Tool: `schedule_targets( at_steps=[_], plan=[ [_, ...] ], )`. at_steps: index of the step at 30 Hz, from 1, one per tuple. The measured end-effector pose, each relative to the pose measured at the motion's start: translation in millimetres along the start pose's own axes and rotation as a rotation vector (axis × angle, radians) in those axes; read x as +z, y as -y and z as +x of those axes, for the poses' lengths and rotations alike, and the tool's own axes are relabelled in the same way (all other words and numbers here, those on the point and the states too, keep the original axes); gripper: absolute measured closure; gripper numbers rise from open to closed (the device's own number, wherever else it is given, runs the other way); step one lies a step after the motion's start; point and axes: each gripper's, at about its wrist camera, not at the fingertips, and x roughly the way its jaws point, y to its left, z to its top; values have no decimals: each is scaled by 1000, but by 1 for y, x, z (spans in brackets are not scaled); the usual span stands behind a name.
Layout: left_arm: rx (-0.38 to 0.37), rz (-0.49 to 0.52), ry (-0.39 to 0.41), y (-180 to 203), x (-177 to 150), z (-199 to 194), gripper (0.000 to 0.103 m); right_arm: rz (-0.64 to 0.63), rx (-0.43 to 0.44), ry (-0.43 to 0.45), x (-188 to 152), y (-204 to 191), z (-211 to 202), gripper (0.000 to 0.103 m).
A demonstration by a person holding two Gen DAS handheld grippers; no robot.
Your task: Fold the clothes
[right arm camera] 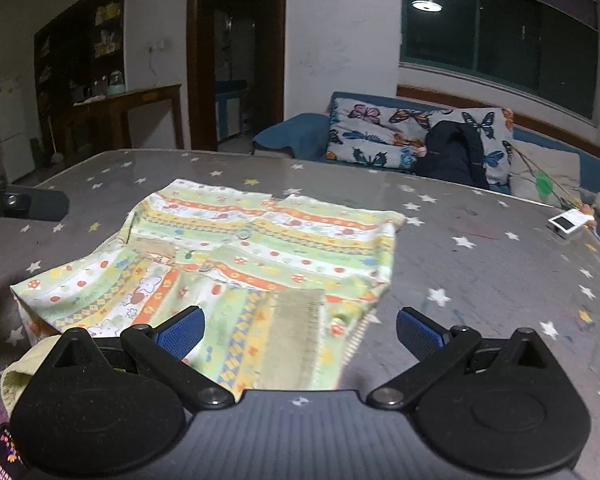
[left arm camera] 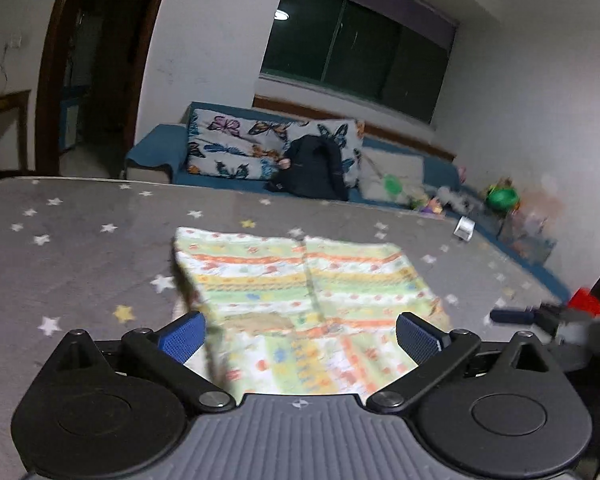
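Observation:
A small child's garment (left arm camera: pixel 300 288) with green, orange and yellow patterned stripes lies flat and partly folded on a grey star-print table (left arm camera: pixel 80 248). My left gripper (left arm camera: pixel 300 338) is open and empty, hovering just over the garment's near edge. In the right wrist view the same garment (right arm camera: pixel 236 256) lies ahead and to the left, with a ribbed cuff (right arm camera: pixel 296 328) nearest. My right gripper (right arm camera: pixel 300 330) is open and empty above that near edge. The other gripper shows at the far right of the left wrist view (left arm camera: pixel 540 316) and the far left of the right wrist view (right arm camera: pixel 24 202).
A small white box (right arm camera: pixel 570 222) sits near the table's far right edge. A blue sofa (right arm camera: pixel 300 136) with butterfly cushions and a dark backpack (right arm camera: pixel 452 156) stands behind the table. Toys (left arm camera: pixel 500 196) lie at the far right. A pale green cloth (right arm camera: pixel 16 376) lies at my near left.

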Motion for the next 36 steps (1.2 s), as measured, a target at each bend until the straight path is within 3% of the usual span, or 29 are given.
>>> schedule_targets(
  at_steps=[8, 12, 15, 18, 19, 20, 22, 25, 27, 34, 36],
  plan=[
    [113, 201, -42, 8, -19, 12, 0, -23, -49, -38, -1, 6, 12, 0],
    [118, 208, -59, 5, -21, 19, 2, -34, -73, -56, -1, 9, 19, 0],
    [86, 197, -43, 10, -13, 25, 12, -43, -92, -70, -2, 11, 23, 0],
    [38, 205, -39, 18, -6, 37, 41, -26, -84, -49, 8, 7, 24, 0],
    [19, 200, -54, 19, -6, 43, 59, -22, -74, -44, 4, 8, 29, 0],
    [-1, 196, -70, 20, -7, 49, 67, -20, -63, -36, 8, 5, 31, 0],
    [-16, 203, -93, 21, -9, 59, 72, -25, -43, -27, 12, 0, 33, 0],
    [46, 284, -128, 21, -21, 68, 87, -39, -15, -17, 15, -9, 34, 0],
    [99, 319, -147, 18, -29, 70, 89, -44, -5, -15, 16, -12, 35, 0],
    [238, 265, -142, -22, -35, 51, 90, -45, 3, -28, 10, -13, 34, 0],
    [204, 218, -143, -29, -31, 46, 90, -46, 5, -31, 8, -13, 34, 0]
  ],
)
